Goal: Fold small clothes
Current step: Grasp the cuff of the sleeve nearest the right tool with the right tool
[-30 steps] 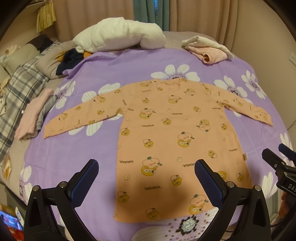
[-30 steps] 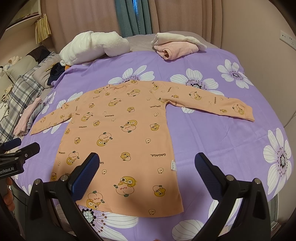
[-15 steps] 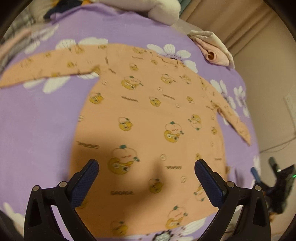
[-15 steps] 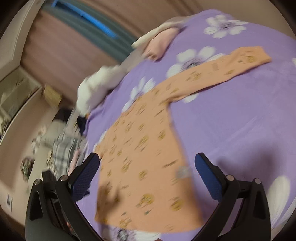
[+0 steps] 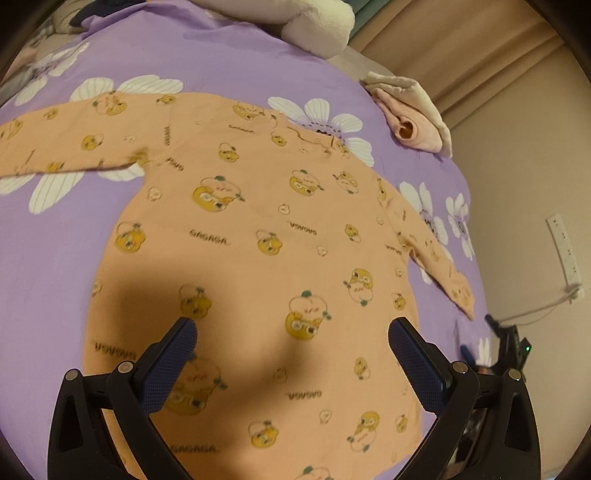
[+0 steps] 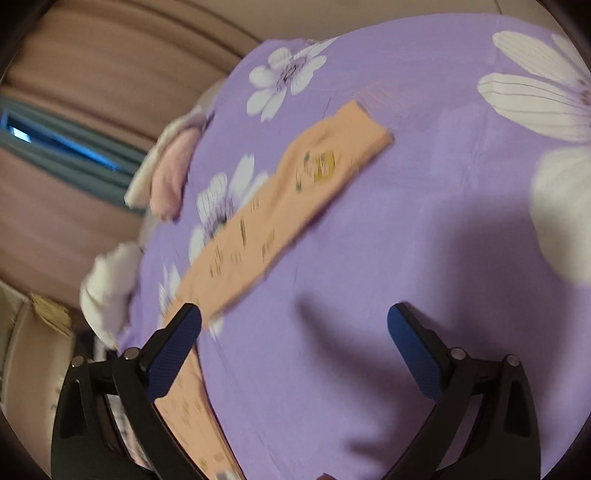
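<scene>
An orange long-sleeved child's top [image 5: 258,236] with cartoon prints lies flat on the purple flowered bedspread [image 5: 221,55], both sleeves spread out. My left gripper [image 5: 291,332] hovers open over the lower body of the top, holding nothing. The right wrist view is blurred and tilted: the top's right sleeve [image 6: 295,199] runs diagonally across the bedspread [image 6: 424,240], cuff to the upper right. My right gripper [image 6: 293,321] is open above bare bedspread just below that sleeve, its left finger [image 6: 173,350] near the sleeve's base. The right gripper [image 5: 508,341] also shows at the bed's right edge.
A folded pink and cream pile [image 5: 410,114] lies at the bed's far right, and a white bundle [image 5: 314,22] at the back. A wall with a socket strip [image 5: 565,251] stands right of the bed. Curtains [image 6: 74,110] hang behind.
Both grippers have dropped closer to the bed and swung right. The left now sits low over the top's body; the right has turned toward the right sleeve. The top lies as before.
</scene>
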